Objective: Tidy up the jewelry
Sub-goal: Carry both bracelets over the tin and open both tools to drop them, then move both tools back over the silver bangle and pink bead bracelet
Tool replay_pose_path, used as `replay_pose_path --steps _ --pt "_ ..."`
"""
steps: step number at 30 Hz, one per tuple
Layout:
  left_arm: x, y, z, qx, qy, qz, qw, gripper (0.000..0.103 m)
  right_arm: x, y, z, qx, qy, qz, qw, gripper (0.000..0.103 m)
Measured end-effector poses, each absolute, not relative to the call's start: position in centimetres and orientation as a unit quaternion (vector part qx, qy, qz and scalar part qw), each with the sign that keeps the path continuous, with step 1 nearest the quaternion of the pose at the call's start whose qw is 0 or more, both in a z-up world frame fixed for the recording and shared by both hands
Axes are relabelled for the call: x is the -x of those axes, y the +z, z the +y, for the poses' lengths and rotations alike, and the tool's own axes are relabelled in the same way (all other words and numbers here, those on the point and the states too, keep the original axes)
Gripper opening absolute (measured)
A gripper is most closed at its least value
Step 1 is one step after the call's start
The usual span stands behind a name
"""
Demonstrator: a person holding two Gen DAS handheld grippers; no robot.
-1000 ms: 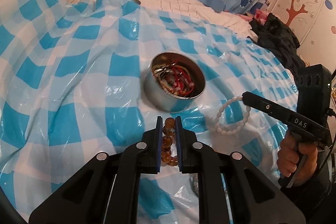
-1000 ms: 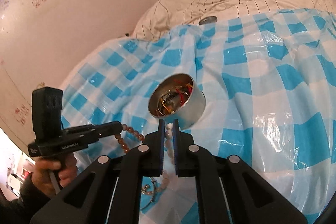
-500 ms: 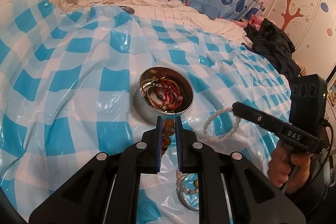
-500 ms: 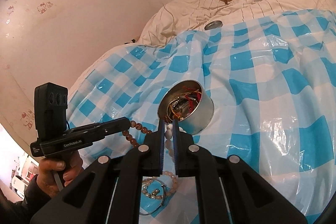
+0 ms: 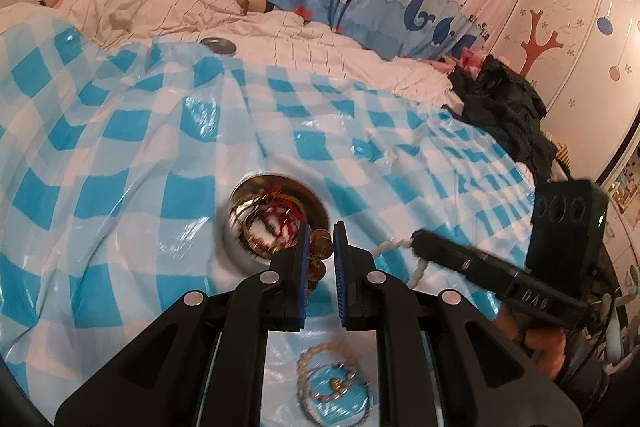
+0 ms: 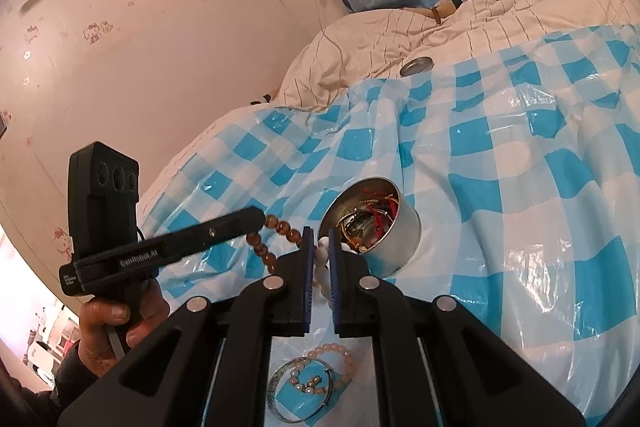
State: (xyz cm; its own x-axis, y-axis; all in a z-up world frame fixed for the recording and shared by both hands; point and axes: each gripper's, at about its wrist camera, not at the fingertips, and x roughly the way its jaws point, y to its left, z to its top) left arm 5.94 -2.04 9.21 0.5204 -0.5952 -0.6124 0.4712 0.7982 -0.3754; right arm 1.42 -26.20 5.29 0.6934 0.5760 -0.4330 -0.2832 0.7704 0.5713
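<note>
A round metal tin (image 5: 276, 223) holding red cords and gold jewelry stands on the blue-checked plastic sheet; it also shows in the right wrist view (image 6: 370, 225). My left gripper (image 5: 320, 247) is shut on a brown bead bracelet (image 5: 320, 251), lifted just in front of the tin; the bracelet hangs from it in the right wrist view (image 6: 276, 237). My right gripper (image 6: 320, 247) is shut on a white bead bracelet (image 6: 322, 259), held beside the tin's near rim. That white bracelet shows in the left wrist view (image 5: 400, 251).
A pink bead bracelet (image 6: 336, 359), a silver bangle (image 6: 288, 391) and small pearls lie on the sheet below both grippers. A metal lid (image 5: 218, 45) lies far back on the cream quilt. Dark clothes (image 5: 508, 111) are piled at the right.
Both grippers have risen with their bracelets and drawn back from the tin, which now looks smaller. The loose jewelry below has come into view.
</note>
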Motion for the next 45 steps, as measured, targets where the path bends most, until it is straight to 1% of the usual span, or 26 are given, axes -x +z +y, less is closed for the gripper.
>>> replay_pose_path --steps 5,8,11,13,15,18,19,20,21,22,23,24,26,27,29,32,35,37,39,41,45 --pt "-7.2 10.1 -3.2 0.106 -0.312 0.363 0.872 0.01 -1.8 5.2 -26.6 -0.249 0.239 0.307 0.887 0.008" --pt "-9.0 9.2 -4.1 0.128 -0.301 0.36 0.874 0.01 -2.1 5.4 -26.7 -0.253 0.242 0.303 0.887 0.008" --pt "-11.2 6.5 -4.5 0.128 -0.23 0.406 0.875 0.011 -2.6 5.8 -26.6 -0.254 0.245 0.299 0.886 0.008" --pt "-12.1 4.7 -3.6 0.147 -0.197 0.438 0.864 0.011 -3.1 6.1 -26.4 -0.258 0.25 0.297 0.885 0.008" --pt "-12.2 4.4 -2.5 0.16 -0.181 0.442 0.864 0.016 -3.8 6.5 -26.0 -0.261 0.256 0.295 0.883 0.008" --pt "-11.3 5.4 -0.3 0.17 -0.165 0.421 0.875 0.029 -5.3 7.3 -24.7 -0.251 0.26 0.288 0.887 0.008" --pt "-11.1 5.5 0.2 0.174 -0.161 0.418 0.877 0.037 -5.8 7.4 -24.3 -0.245 0.261 0.287 0.889 0.008" --pt "-10.9 5.6 0.7 0.178 -0.158 0.415 0.878 0.041 -6.4 7.3 -23.9 -0.243 0.262 0.287 0.889 0.008" --pt "-10.7 5.7 1.2 0.181 -0.156 0.414 0.878 0.041 -7.6 6.4 -23.4 -0.242 0.255 0.298 0.888 0.01" --pt "-10.5 5.7 1.6 0.181 -0.156 0.416 0.878 0.042 -8.5 5.7 -23.0 -0.231 0.237 0.315 0.889 0.017" --pt "-10.3 5.7 1.8 0.179 -0.155 0.418 0.877 0.044 -9.5 4.6 -22.7 -0.212 0.201 0.343 0.893 0.037" --pt "-10.1 5.7 1.9 0.177 -0.154 0.419 0.877 0.045 -10.2 3.3 -22.7 -0.195 0.159 0.367 0.895 0.037" --pt "-9.3 5.6 1.8 0.166 -0.156 0.426 0.875 0.048 -10.0 1.9 -23.2 -0.187 0.127 0.382 0.896 0.037" --pt "-9.0 5.5 1.8 0.161 -0.158 0.429 0.875 0.049 -9.4 1.9 -23.5 -0.181 0.119 0.379 0.9 0.037" --pt "-8.2 5.2 1.1 0.146 -0.163 0.433 0.874 0.053 -8.2 1.8 -23.7 -0.169 0.114 0.376 0.904 0.038" --pt "-6.8 4.5 0.6 0.132 -0.164 0.439 0.873 0.056 -5.9 1.5 -24.3 -0.158 0.114 0.377 0.906 0.041" --pt "-5.0 3.8 0.0 0.116 -0.17 0.45 0.869 0.056 -3.2 0.0 -25.3 -0.169 0.106 0.395 0.897 0.044" --pt "-3.9 4.1 -0.5 0.098 -0.175 0.447 0.872 0.058 -1.7 -0.7 -25.8 -0.179 0.096 0.405 0.891 0.045" --pt "-3.1 4.6 -0.8 0.085 -0.184 0.438 0.876 0.061 -0.6 -1.8 -26.3 -0.199 0.084 0.412 0.885 0.049" --pt "-2.4 5.5 -1.1 0.074 -0.189 0.426 0.881 0.067 0.2 -2.6 -26.7 -0.221 0.078 0.405 0.884 0.05" --pt "-1.4 6.5 -1.1 0.073 -0.203 0.417 0.883 0.071 0.6 -2.8 -26.2 -0.205 0.071 0.391 0.894 0.051"
